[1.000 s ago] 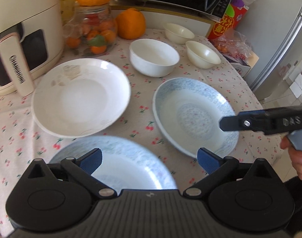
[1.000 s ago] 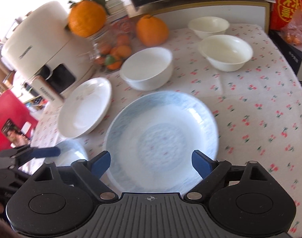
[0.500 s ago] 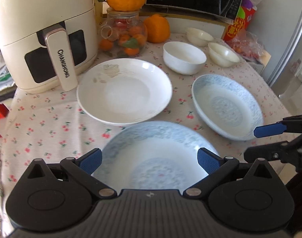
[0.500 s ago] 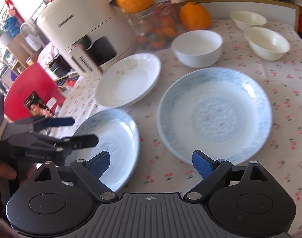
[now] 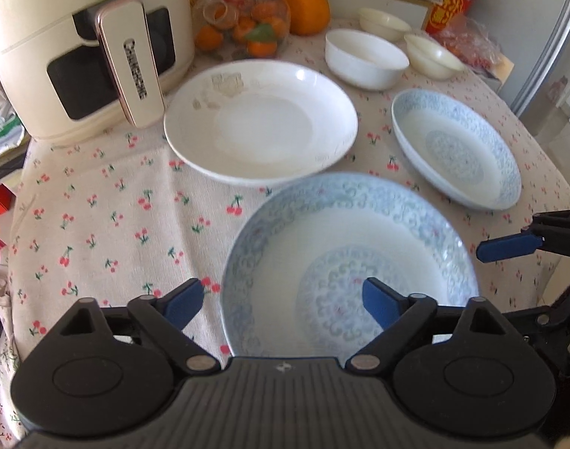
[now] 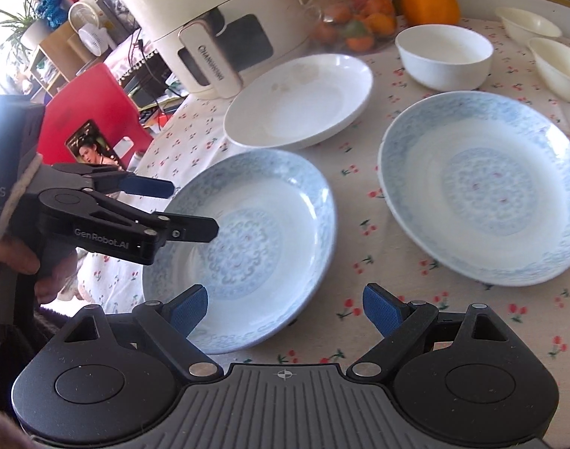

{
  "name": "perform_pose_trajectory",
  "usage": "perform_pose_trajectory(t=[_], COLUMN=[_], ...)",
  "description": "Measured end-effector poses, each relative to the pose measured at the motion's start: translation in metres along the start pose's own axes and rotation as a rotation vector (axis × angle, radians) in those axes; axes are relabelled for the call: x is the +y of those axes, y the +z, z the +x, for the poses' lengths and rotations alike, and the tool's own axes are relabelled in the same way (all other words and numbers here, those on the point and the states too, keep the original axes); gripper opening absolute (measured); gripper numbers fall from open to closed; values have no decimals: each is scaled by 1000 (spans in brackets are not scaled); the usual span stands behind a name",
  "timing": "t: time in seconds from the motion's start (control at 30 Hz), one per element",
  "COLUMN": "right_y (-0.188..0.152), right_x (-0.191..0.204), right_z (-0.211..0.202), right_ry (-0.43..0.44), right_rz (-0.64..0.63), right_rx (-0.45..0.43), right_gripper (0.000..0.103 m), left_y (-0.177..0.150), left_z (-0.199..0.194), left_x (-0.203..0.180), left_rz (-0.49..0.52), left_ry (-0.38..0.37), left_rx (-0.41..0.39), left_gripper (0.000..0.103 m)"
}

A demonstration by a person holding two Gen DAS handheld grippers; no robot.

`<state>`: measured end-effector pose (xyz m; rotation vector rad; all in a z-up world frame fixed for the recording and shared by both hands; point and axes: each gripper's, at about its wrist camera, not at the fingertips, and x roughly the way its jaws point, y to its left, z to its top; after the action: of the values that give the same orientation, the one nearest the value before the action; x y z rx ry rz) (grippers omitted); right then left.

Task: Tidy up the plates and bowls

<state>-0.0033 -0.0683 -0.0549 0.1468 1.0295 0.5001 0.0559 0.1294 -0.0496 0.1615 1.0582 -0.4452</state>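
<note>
A: Starting on the left, what are the left tongs (image 5: 281,301) doing?

B: Their jaws are closing, wide apart and gripping nothing. The near rim of the nearer blue plate (image 5: 344,262) lies between the blue pads, probably so the rim can be pinched.

A: And the right tongs (image 6: 285,308)?

B: Spread wide, empty. They hang over that same plate's near edge, with the second blue plate (image 6: 483,194) ahead and to their right on the worktop (image 6: 363,209).

A: What sits beyond?

B: Ahead of both tongs lies the white plate (image 5: 260,121). Farther off stand a white bowl (image 5: 365,58) and two cream bowls (image 5: 432,56).

A: Anything in the way?

B: The air fryer (image 5: 86,45) and a fruit jar (image 5: 247,24) crowd the far left. Both tongs are near the same plate, so they could get in each other's way, I'd judge.
</note>
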Motion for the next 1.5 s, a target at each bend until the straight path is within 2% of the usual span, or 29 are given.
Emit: perform_pose_trajectory(t=[0.13,0.37,0.57,0.7,0.83,1.03,1.5], right_y=[-3,-5,-5,-4,-6,-5,11], right_x=[5,10,10,12,14,14,7], right_z=[8,17,18,19,18,15,-12], right_ry=[11,-7,-22,-55,-91,-109,-103], right_rz=[-18,-51,-56,-87,-112,-113,-85], right_rx=[1,10,1,0,-6,1,-79], right_gripper=[92,88,69,43,34,32,32], left_y=[-3,-8,-9,-10,-12,-12,0], left_z=[2,4,2,0,-3,-9,-25], left_x=[4,9,11,16,19,17,14], left_rz=[-9,-16,-23,-39,-56,-50,-83], left_ry=[-21,-37,-33,-26,-16,-10,-48], left_rx=[28,63,63,54,44,15,-56], left_gripper=[75,59,53,45,38,33,30])
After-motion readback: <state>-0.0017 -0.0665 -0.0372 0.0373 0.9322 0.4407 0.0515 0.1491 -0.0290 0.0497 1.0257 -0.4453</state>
